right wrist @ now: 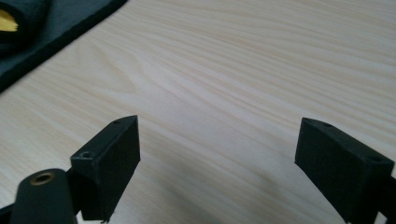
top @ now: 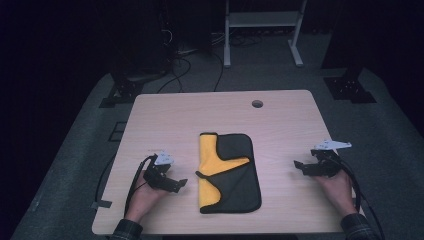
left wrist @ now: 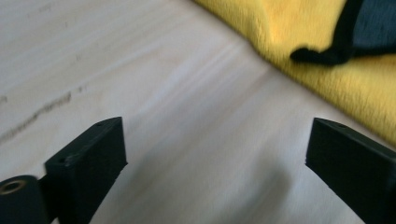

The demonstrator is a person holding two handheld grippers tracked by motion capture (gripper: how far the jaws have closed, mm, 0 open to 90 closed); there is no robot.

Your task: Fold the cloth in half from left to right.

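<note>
Lying near the middle of the worktop (top: 165, 115) is a folded cloth (top: 235, 175), yellow on one face and dark grey on the other, with its long side running from near to far. Yellow is showing along its left edge and in a turned-back flap, while the dark grey is covering the right part.

The left gripper (top: 178, 185) is sitting low over the wood just left of the cloth, held in a hand (top: 145, 195) that is coming in from the near edge. Its jaws are pointing right, toward the cloth's yellow edge, and they are standing wide apart with nothing between them. From the left gripper view, bare wood is filling the gap, and the yellow edge is lying just beyond the jaw tips, with a dark strip of the cloth's trim curling across it.

The right gripper (top: 299, 167) is resting well to the right of the cloth, in the other hand (top: 337, 187), its jaws aiming left. They too are spread wide and gripping nothing. The right gripper view is showing pale wood grain between them, and the grey side of the cloth is sitting off in the far left corner, clearly apart from the jaws.

A round hole (top: 257, 103) is showing in the worktop near its far edge.
</note>
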